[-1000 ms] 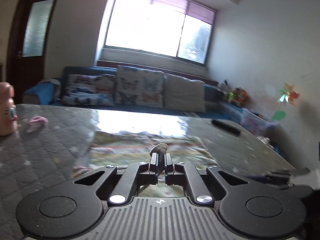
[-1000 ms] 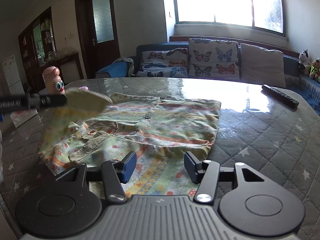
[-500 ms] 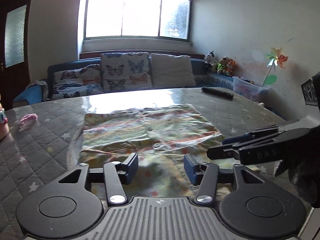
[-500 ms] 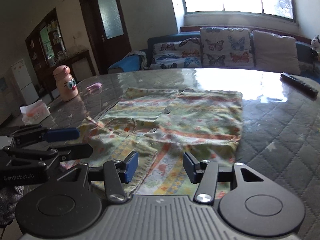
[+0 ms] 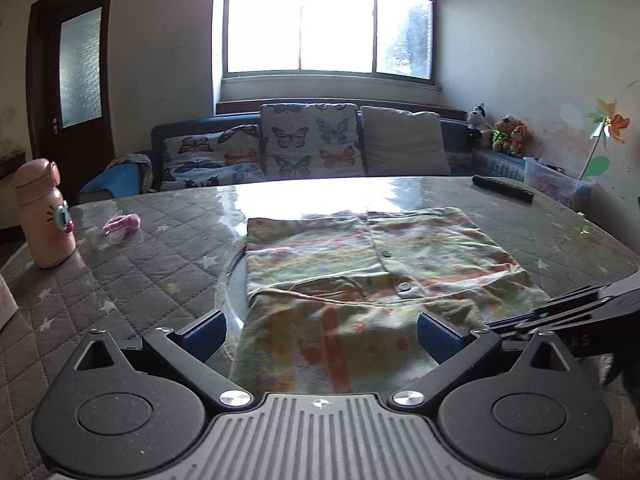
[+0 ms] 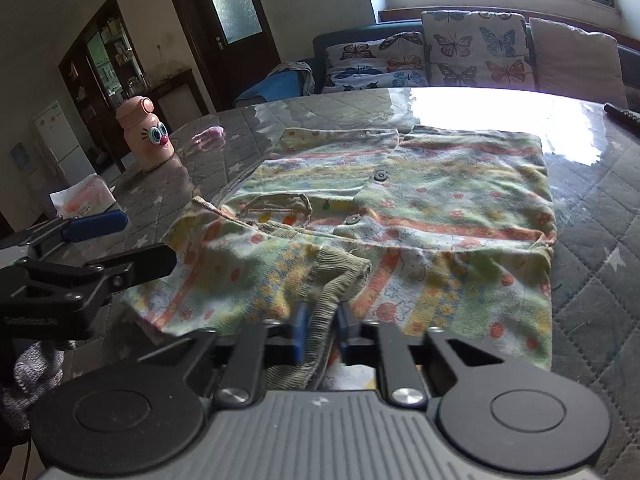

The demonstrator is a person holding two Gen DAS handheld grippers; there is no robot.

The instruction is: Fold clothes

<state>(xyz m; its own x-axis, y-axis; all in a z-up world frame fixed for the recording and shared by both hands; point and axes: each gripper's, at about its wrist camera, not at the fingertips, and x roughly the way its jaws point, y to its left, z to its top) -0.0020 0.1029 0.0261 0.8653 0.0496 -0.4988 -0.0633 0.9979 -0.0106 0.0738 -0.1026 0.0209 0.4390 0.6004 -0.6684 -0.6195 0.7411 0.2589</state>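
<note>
- The shirt (image 5: 372,276) lies flat near the middle of the quilted table (image 5: 132,280), its front buttoned and its near part folded over onto the body.
- Wide bare table lies to the shirt's left and right. At the far right edge there's only a remote (image 5: 503,192), well apart from the cloth.
- Away to the left stand a pink bottle (image 6: 145,139) and a small pink scrap (image 6: 208,135), both clear of the shirt.
- The left gripper (image 5: 320,330) hovers tilted down over the shirt's near left corner, with its jaws opening wide. The cloth is below them, and the pads press nothing.
- The right gripper (image 6: 319,334) angles down at the near edge. Its jaws are closing and its blue pads pinch a ribbed cuff (image 6: 338,276).
- In the right wrist view, the left gripper's fingers (image 6: 96,222) reach in from the left, just beside the shirt's corner.
</note>
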